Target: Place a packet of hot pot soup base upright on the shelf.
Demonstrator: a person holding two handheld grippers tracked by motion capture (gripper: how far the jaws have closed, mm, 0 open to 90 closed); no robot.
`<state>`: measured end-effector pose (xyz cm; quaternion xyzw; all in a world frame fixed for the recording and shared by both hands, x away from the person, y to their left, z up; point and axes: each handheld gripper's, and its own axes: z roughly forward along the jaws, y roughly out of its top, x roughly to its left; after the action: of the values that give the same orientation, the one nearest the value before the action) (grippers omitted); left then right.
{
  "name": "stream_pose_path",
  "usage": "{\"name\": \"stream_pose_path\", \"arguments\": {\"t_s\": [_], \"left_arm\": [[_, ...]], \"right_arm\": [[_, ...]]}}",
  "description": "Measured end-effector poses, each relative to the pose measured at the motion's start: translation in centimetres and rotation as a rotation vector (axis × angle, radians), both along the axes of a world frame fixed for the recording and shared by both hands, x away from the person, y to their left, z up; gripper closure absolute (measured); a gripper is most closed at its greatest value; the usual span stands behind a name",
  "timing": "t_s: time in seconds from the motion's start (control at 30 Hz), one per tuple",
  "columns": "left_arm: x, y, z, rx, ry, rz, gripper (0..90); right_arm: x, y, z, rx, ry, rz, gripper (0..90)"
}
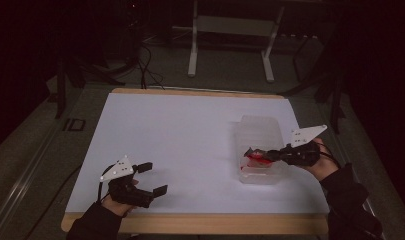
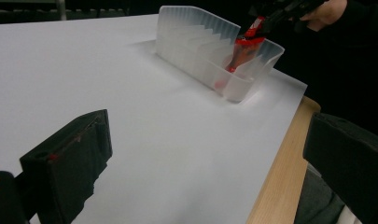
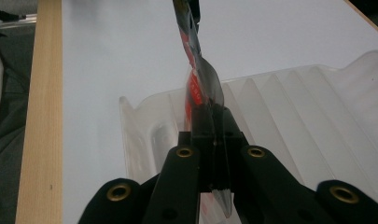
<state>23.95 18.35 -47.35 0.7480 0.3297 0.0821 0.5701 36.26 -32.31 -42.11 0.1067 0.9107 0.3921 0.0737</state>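
At the near edge of the desk (image 1: 190,125), on its white sheet, the left gripper (image 1: 156,178) rests with its jaws spread wide and nothing between them. Farther along on the right, the right gripper (image 1: 256,154) has its jaws pressed together on a red packet (image 3: 196,79), holding it over the near end of a clear ribbed plastic tray (image 1: 260,131). Beyond the desk stands a white metal frame (image 1: 230,35).
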Motion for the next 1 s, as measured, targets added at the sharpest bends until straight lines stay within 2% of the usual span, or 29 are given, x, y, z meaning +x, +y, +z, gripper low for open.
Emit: {"name": "stream_pose_path", "arguments": {"t_s": [0.13, 0.2, 0.23, 0.47, 0.57, 0.63, 0.77, 0.83, 1.0], "left_arm": [[0.0, -0.1, 0.0, -0.001, -0.002, -0.004, 1.3], [0.0, -0.1, 0.0, -0.006, -0.004, -0.006, 1.3], [0.0, -0.1, 0.0, -0.006, -0.004, -0.007, 1.3], [0.0, 0.1, -0.1, -0.005, -0.005, 0.001, 1.3], [0.0, 0.1, 0.0, -0.005, -0.006, 0.002, 1.3], [0.0, 0.1, 0.0, -0.004, -0.006, 0.003, 1.3], [0.0, 0.1, -0.1, -0.002, -0.007, 0.002, 1.3], [0.0, 0.1, 0.0, 0.004, -0.012, 0.001, 1.3], [0.0, 0.1, 0.0, 0.002, -0.011, 0.002, 1.4]], "right_arm": [[0.1, -0.3, -0.2, -0.002, 0.007, -0.013, 88.1], [0.2, -0.4, -0.2, -0.005, 0.005, -0.032, 81.1], [0.2, -0.4, -0.1, -0.004, 0.007, -0.042, 81.0], [-0.2, 0.0, 1.5, -0.007, -0.034, -0.064, 74.3], [-0.4, 0.0, 2.5, 0.013, -0.042, -0.092, 65.3], [-0.5, 0.3, 2.8, -0.020, -0.044, -0.115, 64.1], [-0.5, 0.4, 2.9, -0.034, -0.059, -0.119, 60.6], [-0.6, 0.4, 2.9, -0.034, -0.055, -0.121, 59.6], [-0.6, 0.5, 3.0, -0.027, -0.027, -0.122, 50.6]]}}
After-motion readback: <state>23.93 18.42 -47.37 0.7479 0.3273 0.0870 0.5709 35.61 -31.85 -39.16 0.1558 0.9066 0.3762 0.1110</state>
